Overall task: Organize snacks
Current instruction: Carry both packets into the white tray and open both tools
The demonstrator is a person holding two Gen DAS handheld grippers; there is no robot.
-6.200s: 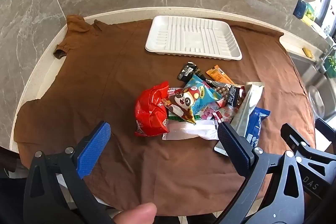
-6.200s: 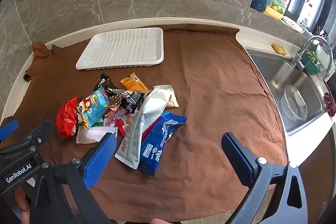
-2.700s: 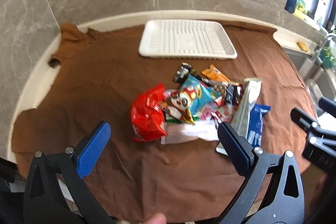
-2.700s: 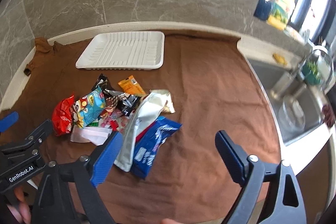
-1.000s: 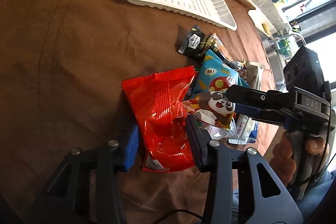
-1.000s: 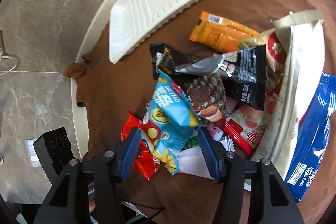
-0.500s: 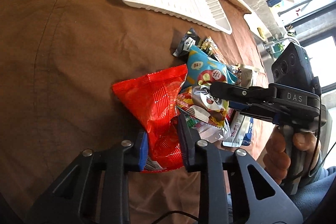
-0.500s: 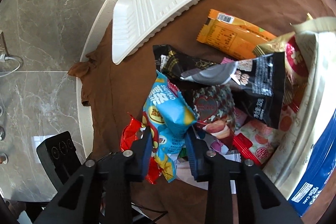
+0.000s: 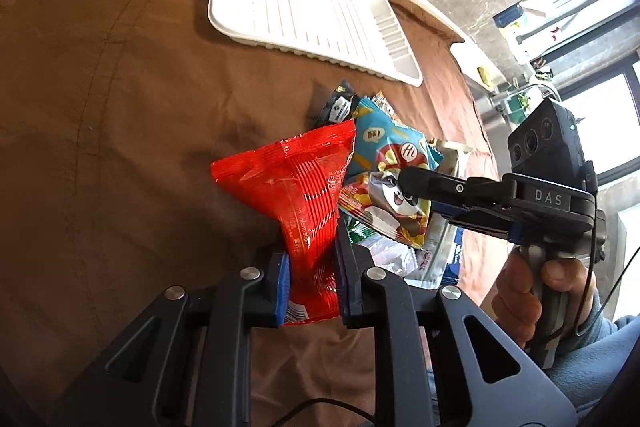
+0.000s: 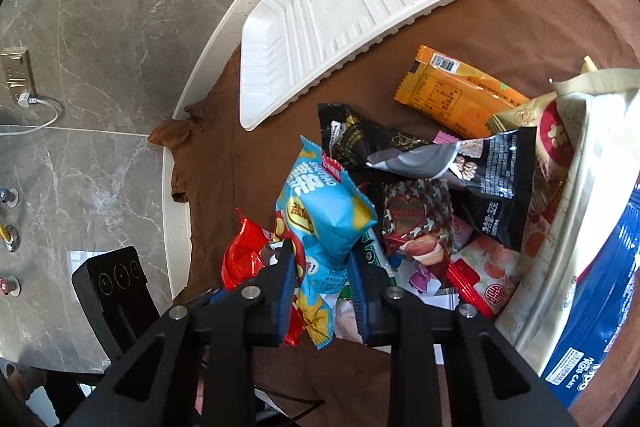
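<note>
Left wrist view: the red snack bag (image 9: 298,195) is pinched at its lower end between the fingers of the left gripper (image 9: 311,277), which are closed tight on the crinkled foil, its upper part fanning out above the brown cloth (image 9: 112,131) that covers the counter. Right beside it, touching its edge, the blue cartoon snack packet (image 9: 386,183) is clamped by the right gripper (image 9: 416,183), held in a person's hand (image 9: 536,291) (a grey sleeve shows at the wrist). In the right wrist view the same blue packet (image 10: 326,223) stands between that gripper's (image 10: 323,277) fingers, which are closing on it with the pads already pressing its sides. Both bags sit at the near-left end of the snack pile in the middle of the counter. Further out in the pile lie a black packet (image 10: 496,179), an orange packet (image 10: 452,93), a tall cream pouch (image 10: 580,195) and a blue cake bag (image 10: 600,291) at the right end. The white ribbed tray (image 10: 352,7) lies apart from the pile near the counter's far edge, by the grey marble wall (image 10: 100,27).
</note>
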